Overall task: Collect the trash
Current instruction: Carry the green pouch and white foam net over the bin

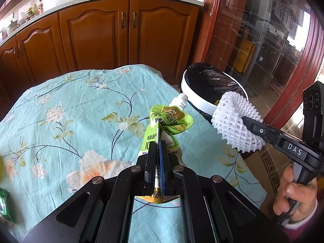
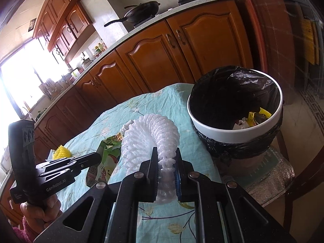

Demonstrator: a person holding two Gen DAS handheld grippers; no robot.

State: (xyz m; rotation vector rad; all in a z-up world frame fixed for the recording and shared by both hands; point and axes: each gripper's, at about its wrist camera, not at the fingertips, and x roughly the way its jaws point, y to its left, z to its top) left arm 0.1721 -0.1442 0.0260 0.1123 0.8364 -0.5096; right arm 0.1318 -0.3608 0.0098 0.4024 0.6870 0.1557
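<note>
My left gripper (image 1: 157,147) is shut on a green spouted drink pouch (image 1: 169,121) and holds it above the floral tablecloth (image 1: 70,111), its white spout pointing toward the bin. My right gripper (image 2: 165,154) is shut on a white foam fruit net (image 2: 149,135), held above the table's right edge. The net also shows in the left wrist view (image 1: 235,121), beside the bin. The white trash bin (image 2: 235,133) with a black liner stands just off the table's far right corner (image 1: 202,101) and holds some yellow and white scraps (image 2: 253,118).
A yellow spiky object (image 2: 61,151) lies on the table at the left. A green wrapper (image 1: 5,206) lies at the table's left edge. Wooden kitchen cabinets (image 1: 97,34) stand behind the table. A glass door (image 1: 273,40) is at the right.
</note>
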